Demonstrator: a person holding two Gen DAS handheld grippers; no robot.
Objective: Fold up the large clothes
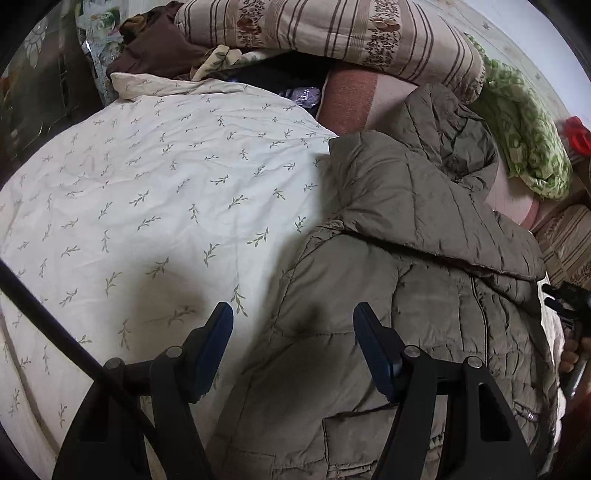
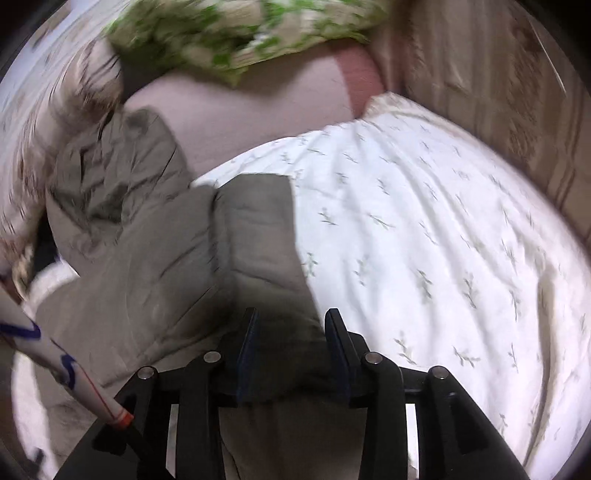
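A large olive-grey quilted jacket [image 1: 406,295] lies on a bed with a white leaf-print duvet [image 1: 147,192]. One part of it is folded over the body. My left gripper [image 1: 293,325] is open and empty, hovering over the jacket's left edge. In the blurred right wrist view the jacket [image 2: 147,240] lies to the left. My right gripper [image 2: 290,332] has a fold of the jacket's sleeve [image 2: 258,229] between its fingers and seems shut on it. The right gripper also shows at the far right of the left wrist view [image 1: 569,310].
A striped floral quilt [image 1: 332,33], brown clothes [image 1: 159,48] and a green patterned blanket [image 1: 524,125] are piled at the bed's head. A pink sheet [image 2: 240,114] lies beyond the jacket. A white cable or strap [image 2: 55,358] crosses the lower left.
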